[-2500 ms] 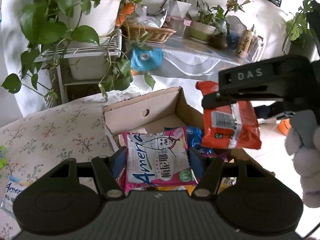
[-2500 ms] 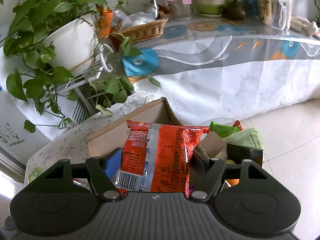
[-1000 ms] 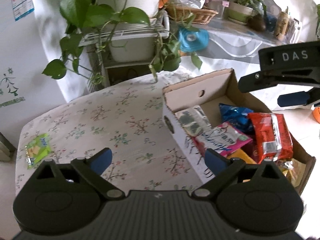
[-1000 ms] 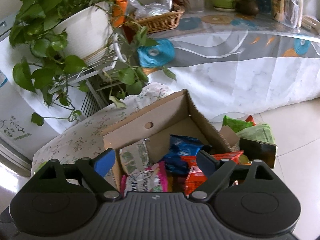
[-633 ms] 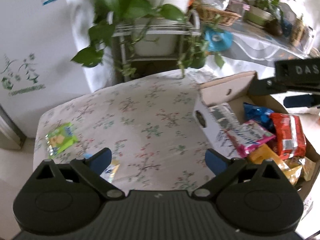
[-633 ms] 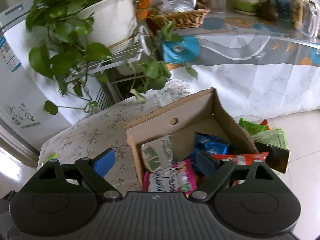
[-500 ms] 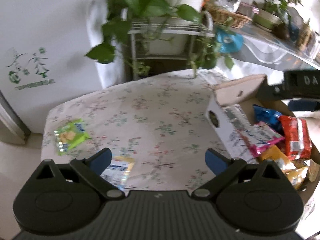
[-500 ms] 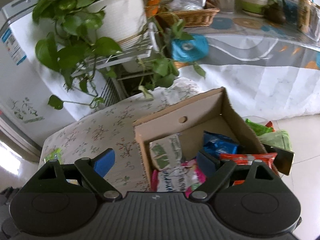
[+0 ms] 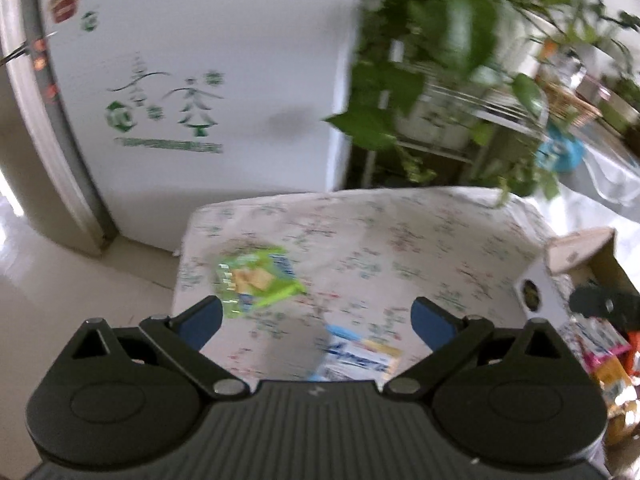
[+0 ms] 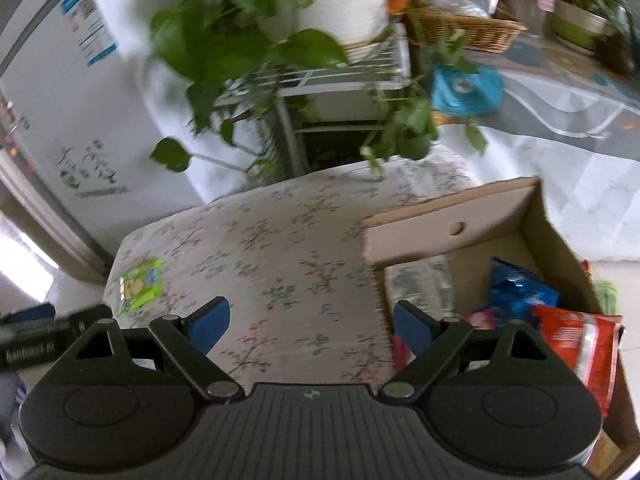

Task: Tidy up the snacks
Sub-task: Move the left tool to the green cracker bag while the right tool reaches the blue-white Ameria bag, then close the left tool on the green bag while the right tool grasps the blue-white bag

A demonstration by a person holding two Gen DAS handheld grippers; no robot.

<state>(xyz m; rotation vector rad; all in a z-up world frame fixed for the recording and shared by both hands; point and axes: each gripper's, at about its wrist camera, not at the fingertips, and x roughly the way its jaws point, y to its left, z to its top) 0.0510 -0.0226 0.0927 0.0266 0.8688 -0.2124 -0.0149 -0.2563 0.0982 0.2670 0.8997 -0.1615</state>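
**Both grippers empty above the flowered table, two packets still out of the box**

The left gripper (image 9: 316, 320) hangs with its blue pads spread wide and nothing between them. Just beyond its left pad lies the green snack packet (image 9: 256, 280), flat on the flowered tablecloth (image 9: 400, 248) near the table's left edge, its long axis running slantwise from near left to far right. Closer in, partly hidden by the gripper's body, lies a blue-and-white packet (image 9: 360, 360), also flat, long side roughly left to right. Nothing stands between the pads and either packet — the picture is blurred, so print on the wrappers is hard to read.

The right gripper (image 10: 310, 324) is likewise released, pads apart and empty, over the cloth beside the cardboard box (image 10: 448, 212). The box sits at the table's right end, open at the top, a round hole in its far wall. Inside it lie a pale green-printed packet (image 10: 420, 284) against the left wall, a blue packet (image 10: 520, 288) in the middle, a red packet (image 10: 576, 344) at the near right, and a pink one (image 10: 484, 316) mostly hidden behind the right pad.

Farther off, a white refrigerator (image 9: 200, 80) with green tree decals stands beyond the table's left end, and a leafy potted plant (image 10: 248, 32) on a white wire rack (image 10: 332, 80) leans over the far edge. A wicker basket (image 10: 468, 32) sits on a draped counter at far right.
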